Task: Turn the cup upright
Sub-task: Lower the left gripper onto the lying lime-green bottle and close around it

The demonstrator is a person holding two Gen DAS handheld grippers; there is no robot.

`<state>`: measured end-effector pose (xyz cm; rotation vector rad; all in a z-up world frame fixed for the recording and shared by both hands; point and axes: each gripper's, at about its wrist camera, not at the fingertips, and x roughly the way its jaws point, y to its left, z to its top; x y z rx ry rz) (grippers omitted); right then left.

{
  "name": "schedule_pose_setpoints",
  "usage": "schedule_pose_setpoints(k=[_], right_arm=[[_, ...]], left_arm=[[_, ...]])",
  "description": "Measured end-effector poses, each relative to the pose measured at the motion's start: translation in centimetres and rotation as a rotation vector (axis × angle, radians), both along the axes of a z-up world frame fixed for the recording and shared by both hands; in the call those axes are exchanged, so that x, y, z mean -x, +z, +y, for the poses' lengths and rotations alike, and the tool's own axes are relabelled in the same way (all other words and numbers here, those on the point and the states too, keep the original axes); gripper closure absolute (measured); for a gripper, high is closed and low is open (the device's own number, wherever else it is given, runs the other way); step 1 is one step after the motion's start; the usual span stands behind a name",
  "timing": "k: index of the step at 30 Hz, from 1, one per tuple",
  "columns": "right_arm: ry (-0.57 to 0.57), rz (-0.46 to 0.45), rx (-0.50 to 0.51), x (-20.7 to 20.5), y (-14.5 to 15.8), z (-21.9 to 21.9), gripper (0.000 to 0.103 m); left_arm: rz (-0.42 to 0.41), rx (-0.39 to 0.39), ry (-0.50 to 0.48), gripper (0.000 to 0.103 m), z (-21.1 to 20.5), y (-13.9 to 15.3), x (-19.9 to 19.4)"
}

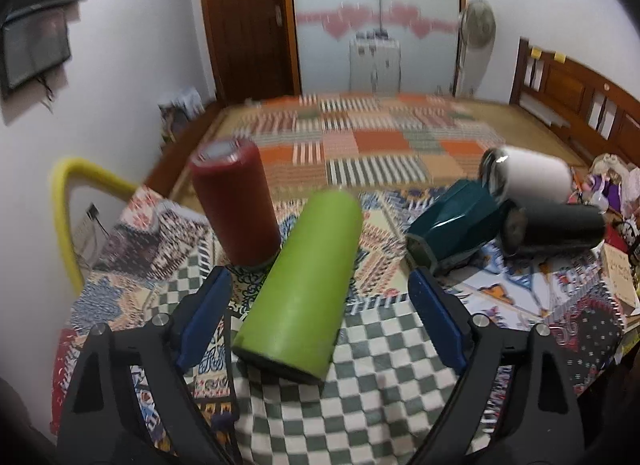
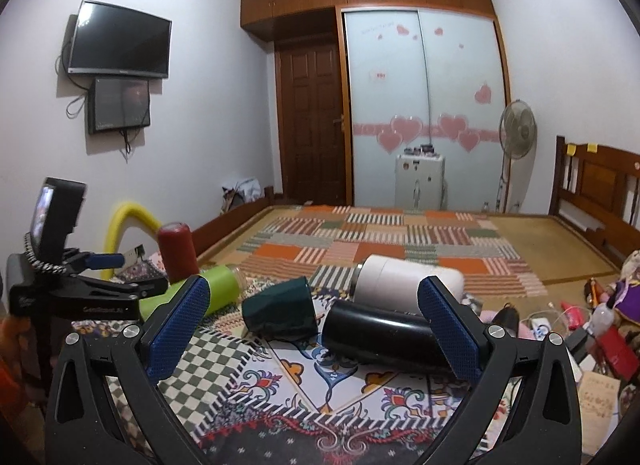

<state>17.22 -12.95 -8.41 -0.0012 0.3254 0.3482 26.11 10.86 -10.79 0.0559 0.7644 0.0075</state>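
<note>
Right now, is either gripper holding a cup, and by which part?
Nothing is held. The left gripper is open, its fingers either side of the lying green cup without touching. The right gripper is open too, facing the black cup.

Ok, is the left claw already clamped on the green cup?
No: in the left wrist view the left claw stands open, its blue pads apart on either side of the lying green cup, touching neither side.
</note>
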Motion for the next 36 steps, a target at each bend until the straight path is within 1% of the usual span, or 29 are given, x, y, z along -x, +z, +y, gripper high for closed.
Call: schedule_pose_setpoints(k=[2, 3, 5, 8, 11, 14, 17, 19, 22, 26, 29, 32, 36], right_arm=[[0.003, 0.022, 0.006, -0.7, -0.5, 0.1, 0.000], [0.004, 0.031, 0.010, -1.0, -0.7, 0.2, 0.000], [0.004, 0.044, 0.020, -1.4, -1.1, 0.3, 0.000], [0.009, 0.061, 0.021, -1.8, -1.4, 0.3, 0.000], [0.013, 0.072, 0.015, -1.9, -1.7, 0.1, 0.000], [0.015, 0.076, 0.010, -2.2, -1.8, -0.1, 0.000], [0.015, 0.079, 0.007, -2.5, -1.8, -0.3, 0.000], [0.013, 0.077, 0.004, -2.6, -1.9, -0.3, 0.000], [0.009, 0.077, -0.001, -2.6, -1.9, -0.6, 0.000], [-0.001, 0.075, 0.001, -2.6, -2.1, -0.9, 0.000], [-0.004, 0.082, -0.002, -2.7, -2.2, -1.0, 0.000], [-0.005, 0.081, -0.002, -2.6, -2.3, -1.1, 0.000], [-0.007, 0.079, 0.000, -2.3, -2.2, -1.3, 0.000]], left_arm=[[0.051, 0.003, -0.002, 0.012, 0.4, -1.0, -1.6], [0.085, 0.007, -0.011, 0.015, 0.6, -1.5, -2.6], [0.122, 0.002, -0.019, 0.018, 0.7, -2.1, -3.6], [0.189, 0.012, -0.037, 0.019, 0.7, -3.0, -4.9], [0.245, 0.020, -0.044, 0.026, 0.7, -3.6, -5.8], [0.263, 0.001, -0.042, 0.026, 0.5, -4.1, -6.5], [0.291, 0.011, -0.027, 0.026, 0.7, -4.6, -7.0], [0.309, 0.024, -0.018, 0.028, 1.0, -5.0, -7.4], [0.337, 0.023, -0.003, 0.030, 1.1, -5.5, -8.0], [0.334, 0.027, -0.004, 0.030, 1.3, -5.6, -8.0], [0.323, -0.001, -0.009, 0.032, 0.9, -5.4, -7.6], [0.312, -0.001, -0.029, 0.036, 0.4, -5.1, -6.6], [0.306, 0.011, -0.059, 0.036, -0.2, -4.5, -4.7]])
